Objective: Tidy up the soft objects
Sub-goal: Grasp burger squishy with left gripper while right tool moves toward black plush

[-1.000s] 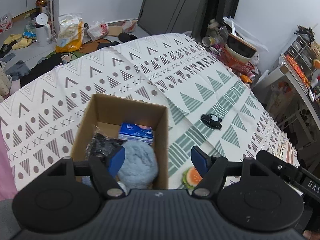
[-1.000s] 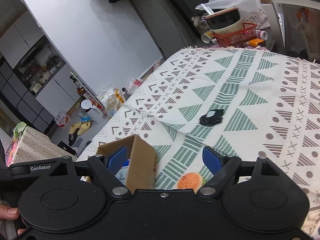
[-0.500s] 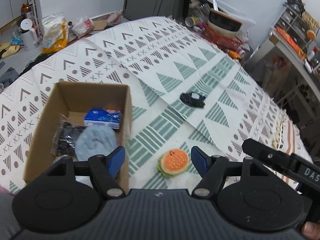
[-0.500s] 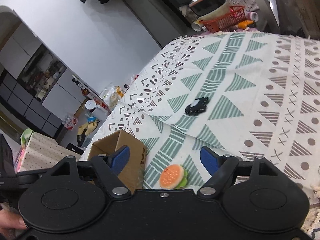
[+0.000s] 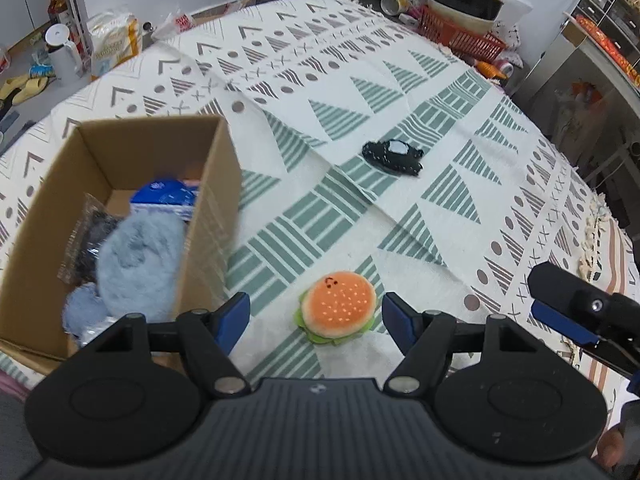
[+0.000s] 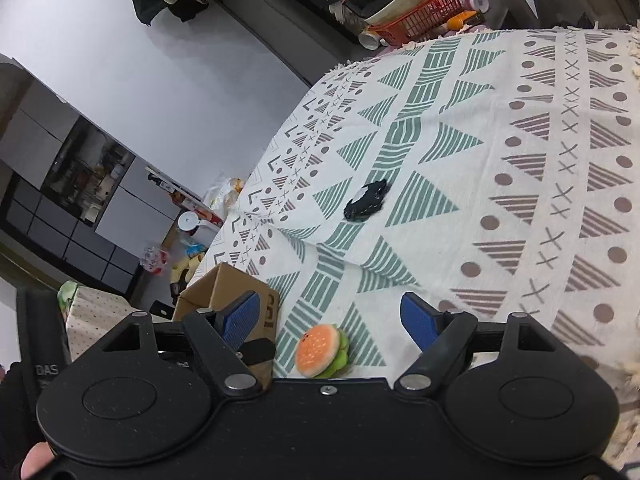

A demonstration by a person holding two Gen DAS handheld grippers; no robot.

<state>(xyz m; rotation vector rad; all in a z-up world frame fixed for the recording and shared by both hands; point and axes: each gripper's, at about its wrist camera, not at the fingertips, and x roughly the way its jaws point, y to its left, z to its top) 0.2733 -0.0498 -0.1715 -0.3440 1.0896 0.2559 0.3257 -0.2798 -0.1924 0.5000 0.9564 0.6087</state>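
Our left tongs [image 5: 316, 316] are wide open and hold nothing. They point down at the burger toy [image 5: 338, 307], which lies flat on the patterned cloth [image 5: 460, 128] right between the two blue pads [image 5: 234, 320], not touching either one. Our right tongs [image 6: 332, 320] are wide open too and empty. They hang low over the same burger toy [image 6: 321, 350], a bit to its right side, and one of their blue fingers shows at the right edge of the left view.

Just left of the toy stands the cardboard box [image 5: 216, 184], open at the top. Inside it we see a fluffy blue soft thing [image 5: 138, 264], a blue pack [image 5: 166, 198] and a dark bag [image 5: 90, 240].

Farther away on the cloth lies a small black soft thing [image 5: 394, 155], well apart from the burger toy. Past the end of the cloth sits a red basket [image 5: 460, 34].
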